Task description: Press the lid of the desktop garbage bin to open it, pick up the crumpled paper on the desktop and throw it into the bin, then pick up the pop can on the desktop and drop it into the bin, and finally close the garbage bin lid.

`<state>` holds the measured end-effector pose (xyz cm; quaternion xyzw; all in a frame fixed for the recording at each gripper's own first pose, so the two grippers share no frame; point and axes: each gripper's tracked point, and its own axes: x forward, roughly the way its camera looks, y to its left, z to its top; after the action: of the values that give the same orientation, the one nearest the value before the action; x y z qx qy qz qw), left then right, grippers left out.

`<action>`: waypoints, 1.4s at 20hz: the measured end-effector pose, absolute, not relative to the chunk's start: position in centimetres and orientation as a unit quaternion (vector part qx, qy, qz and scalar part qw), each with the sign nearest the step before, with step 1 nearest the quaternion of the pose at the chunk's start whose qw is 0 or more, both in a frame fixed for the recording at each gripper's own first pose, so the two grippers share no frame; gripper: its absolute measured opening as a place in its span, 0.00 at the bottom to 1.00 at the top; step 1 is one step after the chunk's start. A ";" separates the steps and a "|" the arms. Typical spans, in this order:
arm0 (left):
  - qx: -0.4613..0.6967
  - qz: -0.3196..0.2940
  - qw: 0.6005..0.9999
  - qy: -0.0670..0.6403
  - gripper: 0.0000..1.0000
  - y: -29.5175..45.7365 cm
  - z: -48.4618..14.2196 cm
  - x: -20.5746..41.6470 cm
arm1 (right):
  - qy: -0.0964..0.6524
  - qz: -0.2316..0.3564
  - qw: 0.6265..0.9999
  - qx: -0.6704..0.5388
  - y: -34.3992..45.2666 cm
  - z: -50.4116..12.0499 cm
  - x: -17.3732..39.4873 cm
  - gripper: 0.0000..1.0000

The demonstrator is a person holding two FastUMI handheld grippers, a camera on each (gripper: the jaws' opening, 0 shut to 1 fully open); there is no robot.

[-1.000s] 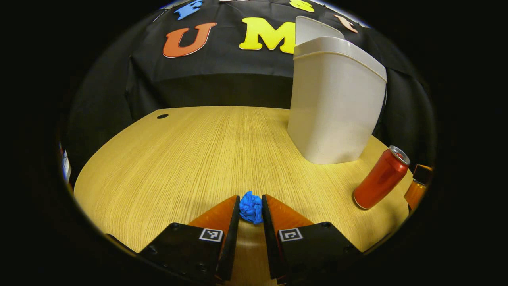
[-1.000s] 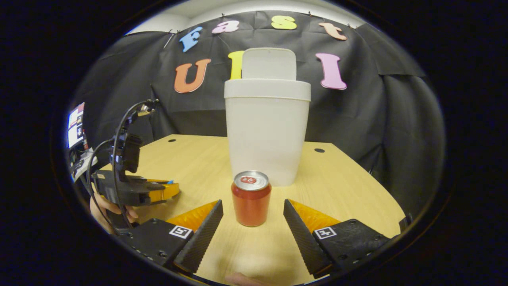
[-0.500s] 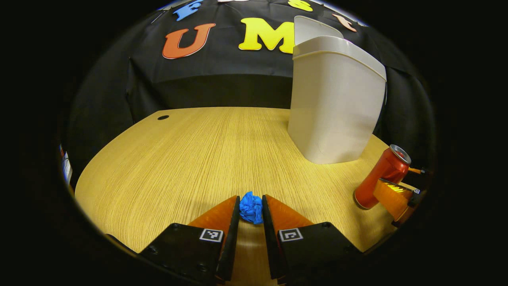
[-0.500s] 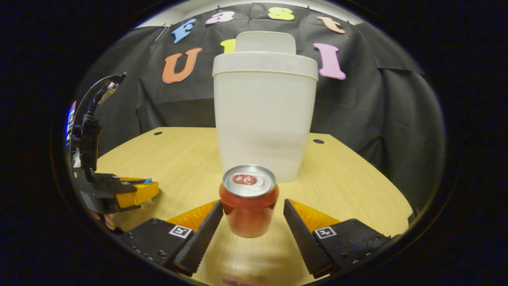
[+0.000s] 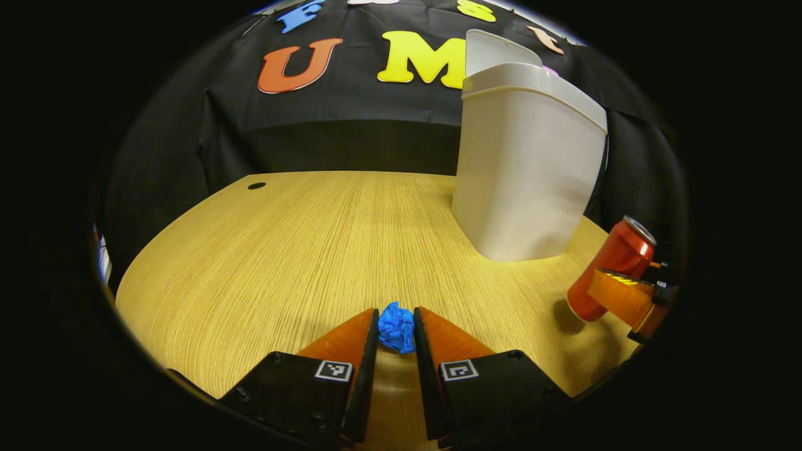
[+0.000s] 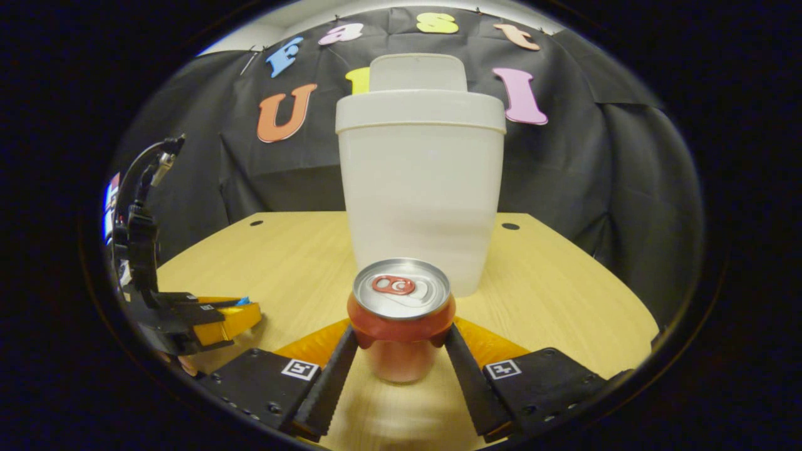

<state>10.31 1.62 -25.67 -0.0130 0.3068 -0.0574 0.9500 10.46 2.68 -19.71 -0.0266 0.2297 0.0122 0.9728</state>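
Observation:
A blue crumpled paper (image 5: 396,328) sits low over the wooden desk (image 5: 301,250), and my left gripper (image 5: 396,313) is shut on it from both sides. The red pop can (image 6: 401,313) stands upright between the fingers of my right gripper (image 6: 401,332), which press its sides. In the left gripper view the pop can (image 5: 617,263) hangs tilted just above the desk with a shadow under it, held by the right gripper (image 5: 626,297). The white garbage bin (image 6: 420,188) stands behind the can with its lid (image 6: 418,72) flipped up. The left gripper (image 6: 213,316) is low at the left.
The bin (image 5: 526,169) takes up the desk's far right in the left gripper view. Cable holes (image 5: 256,185) (image 6: 510,226) mark the desk's far corners. The black cloth wall hangs right behind the desk. A hand (image 6: 188,363) holds the left gripper near the front edge.
My right gripper moved in around the pop can, shut on it and raised it slightly off the desk. My left gripper stayed still, shut on the blue paper.

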 end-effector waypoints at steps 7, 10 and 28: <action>-0.001 -0.035 0.979 0.203 0.37 1.8 -17.3 9.0 | 0.173 0.024 0.982 -0.072 -0.8 -13.3 7.0 0.81; -0.040 -0.018 0.984 0.171 0.37 1.4 -13.8 8.1 | 0.140 0.040 0.987 -0.069 -1.5 -10.4 5.7 0.81; -0.032 -0.100 0.992 0.067 0.36 -12.4 5.2 17.1 | 0.072 0.041 0.994 -0.071 -8.7 -6.0 3.4 0.81</action>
<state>17.07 -12.36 5.21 -0.0322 0.0668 -0.1001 0.9922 3.45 -8.70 -6.03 -0.0709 0.0717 0.0408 0.9941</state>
